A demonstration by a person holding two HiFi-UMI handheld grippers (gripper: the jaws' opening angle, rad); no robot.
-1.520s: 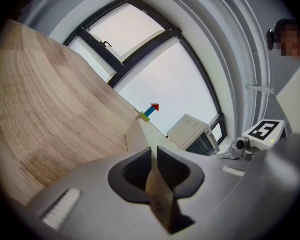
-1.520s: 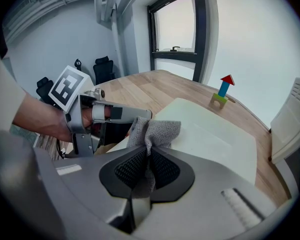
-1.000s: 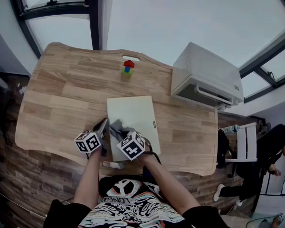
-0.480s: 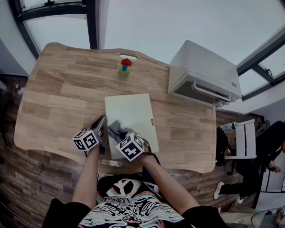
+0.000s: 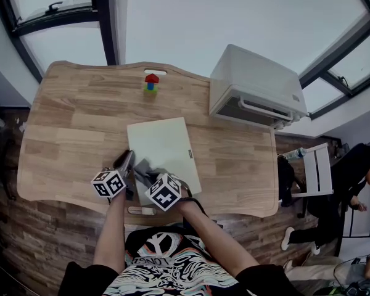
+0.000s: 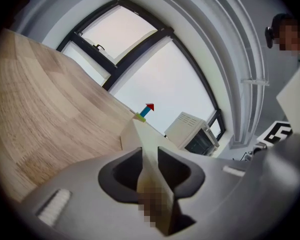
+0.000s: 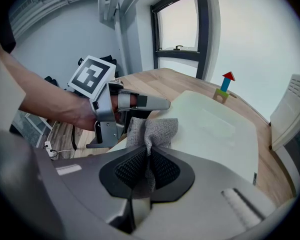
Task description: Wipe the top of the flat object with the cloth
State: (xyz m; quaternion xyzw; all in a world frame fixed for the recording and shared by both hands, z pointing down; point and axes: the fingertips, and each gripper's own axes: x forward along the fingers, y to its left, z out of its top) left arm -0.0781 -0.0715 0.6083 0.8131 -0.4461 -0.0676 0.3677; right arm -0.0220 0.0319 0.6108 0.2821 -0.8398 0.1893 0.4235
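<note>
1. Fingers (image 7: pixel 131 170) of the right gripper (image 7: pixel 148 153) are pinched narrow on a grey cloth (image 7: pixel 155 129). Its bunched free end spills past the tips onto the cutting board (image 7: pixel 215 129).
2. On the left gripper (image 6: pixel 149 151) the fingers (image 6: pixel 125 171) stand narrow astride the board's edge. They have just been opening, yet the edge fills the space between them and no gap shows on either face.
3. The cutting board lies flat on the desk (image 5: pixel 68 122), on the person's side of the toy block tower (image 5: pixel 151 84). Both grippers work at the end of the board farthest from that tower, and the cloth rests on the corner there.
4. The step in hand looks like the start of a wiping stroke. The cloth is down on the board, one gripper steadies the board, and most of its top lies untouched between the cloth and the tower.
5. The next move probably calls for pressing the cloth flat and sweeping it toward the tower. The left gripper's hold would have to be firm enough to stop the board sliding.
6. Only the head view shows the board's whole top and the white appliance (image 5: pixel 256 88) to the right of the tower, but there the marker cubes hide both grips. The left gripper view shows the board edge-on and no cloth. The right gripper view shows the cloth grip and the left gripper's upper finger lying over the board's edge.
</note>
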